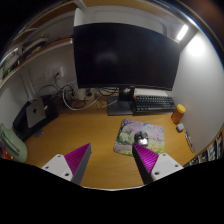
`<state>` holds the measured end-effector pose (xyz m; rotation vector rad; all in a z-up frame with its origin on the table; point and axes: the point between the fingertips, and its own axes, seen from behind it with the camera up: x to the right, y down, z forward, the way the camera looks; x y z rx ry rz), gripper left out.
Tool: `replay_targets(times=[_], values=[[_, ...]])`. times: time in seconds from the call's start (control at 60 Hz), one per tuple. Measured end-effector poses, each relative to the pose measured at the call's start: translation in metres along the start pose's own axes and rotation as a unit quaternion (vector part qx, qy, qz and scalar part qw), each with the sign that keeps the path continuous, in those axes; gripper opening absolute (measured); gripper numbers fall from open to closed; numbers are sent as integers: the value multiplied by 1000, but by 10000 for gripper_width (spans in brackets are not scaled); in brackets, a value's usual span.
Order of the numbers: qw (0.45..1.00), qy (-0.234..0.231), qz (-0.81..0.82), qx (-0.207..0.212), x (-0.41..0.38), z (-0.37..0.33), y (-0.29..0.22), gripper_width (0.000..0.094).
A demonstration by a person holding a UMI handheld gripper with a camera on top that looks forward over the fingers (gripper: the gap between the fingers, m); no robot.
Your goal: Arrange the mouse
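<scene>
Your fingers (108, 158) hung open above the tabletop (85, 135), mouse (141, 137) just ahead on its mousepad (128, 134); a skewed descent could've knocked it aside.

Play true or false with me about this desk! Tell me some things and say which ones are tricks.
1. The mouse sits on a patterned mouse pad. True.
2. The fingers are squeezing the mouse. False: they are open and hold nothing; the mouse lies beyond them.
3. The monitor screen is dark. True.
4. The keyboard lies between the fingers. False: it is far back, beside the monitor stand.
5. An orange bottle stands near the keyboard. True.
</scene>
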<state>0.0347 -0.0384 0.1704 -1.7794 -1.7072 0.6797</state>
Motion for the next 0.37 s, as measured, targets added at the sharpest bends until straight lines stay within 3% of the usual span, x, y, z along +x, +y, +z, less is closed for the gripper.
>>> replay_targets(times=[0.367], values=[[1000, -17, 1, -12, -25, -20, 24, 851]])
